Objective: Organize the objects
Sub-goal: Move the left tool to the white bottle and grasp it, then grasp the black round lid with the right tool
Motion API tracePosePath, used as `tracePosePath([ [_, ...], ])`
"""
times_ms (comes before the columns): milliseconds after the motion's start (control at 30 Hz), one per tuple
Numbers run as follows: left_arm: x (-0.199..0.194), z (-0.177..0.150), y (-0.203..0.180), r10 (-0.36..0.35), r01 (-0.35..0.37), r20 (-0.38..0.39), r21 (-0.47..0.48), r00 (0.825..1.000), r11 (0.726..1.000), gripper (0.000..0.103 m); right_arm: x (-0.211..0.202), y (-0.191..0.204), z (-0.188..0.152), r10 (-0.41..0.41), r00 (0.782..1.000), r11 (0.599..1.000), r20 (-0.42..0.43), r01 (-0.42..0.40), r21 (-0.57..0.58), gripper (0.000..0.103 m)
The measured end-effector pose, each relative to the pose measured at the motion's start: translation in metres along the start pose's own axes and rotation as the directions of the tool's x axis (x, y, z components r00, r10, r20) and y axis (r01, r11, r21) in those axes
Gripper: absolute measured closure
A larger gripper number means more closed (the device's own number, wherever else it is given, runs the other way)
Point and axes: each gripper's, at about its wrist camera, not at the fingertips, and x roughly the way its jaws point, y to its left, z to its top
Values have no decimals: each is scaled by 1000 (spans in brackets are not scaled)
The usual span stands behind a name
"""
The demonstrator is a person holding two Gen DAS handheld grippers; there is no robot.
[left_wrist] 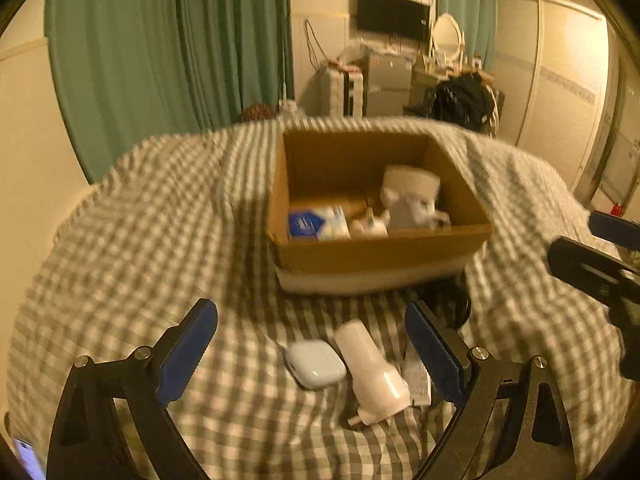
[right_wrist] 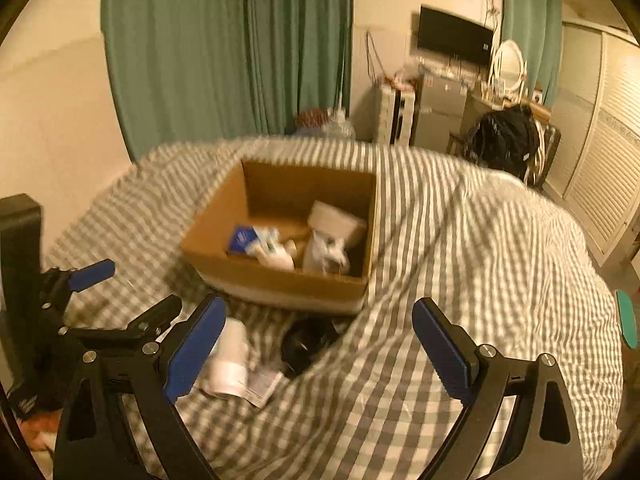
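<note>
An open cardboard box point(left_wrist: 376, 258) sits on a checked bedspread and holds a blue-and-white packet point(left_wrist: 316, 222), a white roll point(left_wrist: 410, 184) and other white items. The box also shows in the right wrist view point(right_wrist: 276, 280). My left gripper point(left_wrist: 312, 344) is open and empty, just above a white earbud case point(left_wrist: 316, 364) and a white bottle point(left_wrist: 374, 372) lying on its side between its fingers. My right gripper point(right_wrist: 320, 344) is open and empty, above a black round object point(right_wrist: 308, 342) in a fold of the cloth. The white bottle point(right_wrist: 230, 356) and a paper leaflet point(right_wrist: 260, 388) lie by its left finger.
The checked bedspread point(left_wrist: 140, 240) is rumpled, with a raised fold right of the box point(right_wrist: 440, 260). Green curtains point(left_wrist: 168, 48) hang behind. A wall TV point(left_wrist: 394, 14), small fridge point(left_wrist: 386, 84), mirror and a chair with dark clothing point(left_wrist: 464, 100) stand at the back. The other gripper shows at the right edge point(left_wrist: 600, 264).
</note>
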Motion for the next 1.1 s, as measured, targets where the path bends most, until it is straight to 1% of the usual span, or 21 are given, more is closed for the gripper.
tracePosePath([
  [133, 29, -20, -15, -23, 23, -76, 1, 997, 1000, 6, 43, -10, -19, 11, 997, 999, -82, -8, 38, 8],
  [200, 39, -29, -20, -19, 19, -100, -2, 995, 1000, 6, 59, -14, -29, 17, 994, 998, -111, -10, 57, 8],
  [233, 43, -34, -23, -31, 31, -108, -2, 994, 1000, 6, 68, -17, -33, 22, 991, 998, -131, -14, 66, 8],
  [333, 52, -43, -31, -37, 38, -132, 6, 991, 999, 7, 82, -23, -42, 39, 986, 995, -165, -23, 94, 8],
  [433, 61, -51, -40, -51, 54, -155, 11, 987, 999, 8, 82, -27, -43, 54, 985, 993, -161, -37, 112, 8],
  [467, 63, -53, -43, -52, 56, -158, 20, 986, 998, 10, 83, -27, -43, 57, 986, 992, -157, -39, 117, 8],
  [500, 65, -56, -47, -57, 63, -161, 29, 985, 998, 16, 82, -28, -43, 59, 987, 991, -152, -40, 125, 8],
  [533, 68, -57, -49, -71, 78, -175, 30, 982, 997, 19, 82, -29, -43, 60, 987, 990, -150, -40, 132, 8],
  [567, 71, -59, -50, -85, 91, -188, 27, 979, 995, 25, 81, -31, -45, 61, 987, 989, -148, -41, 139, 8],
  [600, 75, -61, -51, -98, 105, -208, 21, 973, 994, 33, 81, -31, -45, 61, 987, 989, -147, -40, 143, 8],
  [633, 80, -63, -51, -107, 114, -227, 18, 968, 993, 38, 81, -32, -45, 59, 988, 988, -146, -37, 147, 8],
  [667, 81, -64, -50, -109, 116, -230, 16, 967, 993, 47, 80, -32, -45, 57, 988, 988, -144, -36, 148, 8],
  [700, 82, -64, -49, -118, 124, -228, 12, 967, 992, 54, 81, -31, -44, 56, 988, 988, -144, -34, 148, 8],
  [767, 78, -63, -48, -127, 133, -228, 12, 965, 991, 54, 82, -30, -44, 49, 988, 989, -147, -27, 145, 8],
  [867, 67, -61, -48, -113, 125, -222, 40, 969, 991, 54, 81, -28, -44, 36, 989, 991, -146, -16, 132, 8],
  [933, 56, -56, -44, -114, 126, -198, 46, 974, 991, 54, 82, -26, -44, 33, 988, 992, -148, -14, 124, 8],
  [1033, 36, -42, -35, -118, 125, -133, 40, 984, 991, 54, 85, -23, -44, 26, 987, 994, -157, -9, 111, 8],
  [1100, 28, -33, -28, -104, 109, -101, 41, 989, 993, 54, 89, -19, -43, 23, 986, 995, -164, -7, 96, 8],
])
